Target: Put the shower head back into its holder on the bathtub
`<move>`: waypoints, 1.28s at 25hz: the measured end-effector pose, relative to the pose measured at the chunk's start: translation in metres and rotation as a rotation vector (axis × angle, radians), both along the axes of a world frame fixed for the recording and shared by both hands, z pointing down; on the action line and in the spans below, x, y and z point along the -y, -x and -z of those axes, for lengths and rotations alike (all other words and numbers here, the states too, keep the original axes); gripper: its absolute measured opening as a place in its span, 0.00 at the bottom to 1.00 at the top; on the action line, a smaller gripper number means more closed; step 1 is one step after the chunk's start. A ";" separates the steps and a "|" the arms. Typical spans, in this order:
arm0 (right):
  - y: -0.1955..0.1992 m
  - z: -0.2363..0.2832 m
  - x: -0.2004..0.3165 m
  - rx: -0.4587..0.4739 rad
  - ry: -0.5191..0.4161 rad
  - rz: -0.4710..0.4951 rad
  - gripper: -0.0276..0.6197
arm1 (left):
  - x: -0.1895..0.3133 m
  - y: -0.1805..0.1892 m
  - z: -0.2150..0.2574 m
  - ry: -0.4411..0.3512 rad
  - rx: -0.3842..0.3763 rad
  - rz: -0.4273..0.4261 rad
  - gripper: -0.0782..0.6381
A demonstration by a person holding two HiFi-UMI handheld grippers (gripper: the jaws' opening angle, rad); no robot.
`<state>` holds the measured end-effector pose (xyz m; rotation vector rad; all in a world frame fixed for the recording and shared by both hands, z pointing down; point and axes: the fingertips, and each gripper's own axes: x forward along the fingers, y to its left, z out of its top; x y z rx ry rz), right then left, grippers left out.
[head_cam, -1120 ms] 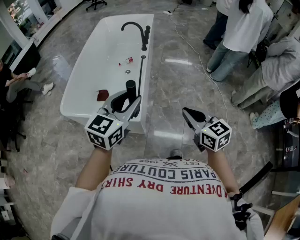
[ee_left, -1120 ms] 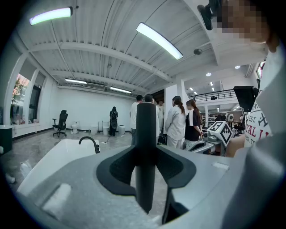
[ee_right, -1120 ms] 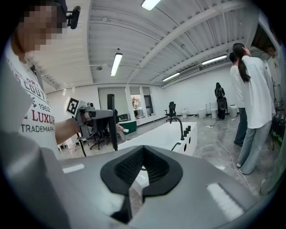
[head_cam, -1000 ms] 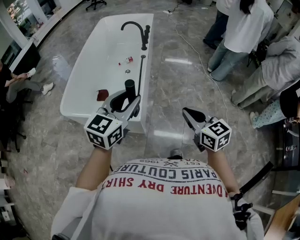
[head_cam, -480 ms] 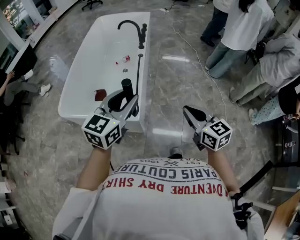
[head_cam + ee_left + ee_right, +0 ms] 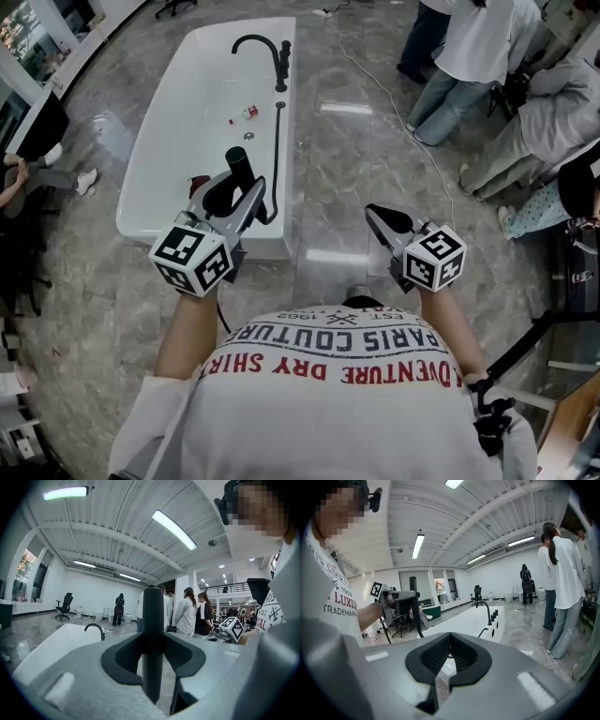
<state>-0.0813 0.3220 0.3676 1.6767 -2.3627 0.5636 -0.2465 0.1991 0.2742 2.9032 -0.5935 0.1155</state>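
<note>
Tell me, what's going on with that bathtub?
A person stands at the end of a white bathtub with a gripper in each hand. The left gripper is clamped on the black shower head, whose hose runs along the tub's rim. The right gripper is shut and empty. The head isn't docked yet.

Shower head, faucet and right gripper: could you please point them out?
shower head (image 6: 238,161), head view, its black upper end.
faucet (image 6: 281,66), head view, its upright post.
right gripper (image 6: 373,214), head view, its closed jaw tips.
</note>
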 end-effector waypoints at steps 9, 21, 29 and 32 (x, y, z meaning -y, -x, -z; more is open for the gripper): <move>0.004 -0.002 0.011 0.001 0.016 0.041 0.05 | 0.026 0.015 0.012 -0.002 -0.005 0.052 0.30; -0.039 -0.046 0.110 0.073 0.039 0.130 0.10 | 0.101 -0.036 -0.001 -0.006 0.048 0.112 0.31; -0.104 -0.060 0.186 0.100 0.078 0.183 0.12 | 0.180 -0.092 0.000 0.022 0.045 0.176 0.31; -0.129 -0.068 0.217 0.109 0.094 0.205 0.13 | 0.214 -0.122 0.003 0.010 0.051 0.192 0.30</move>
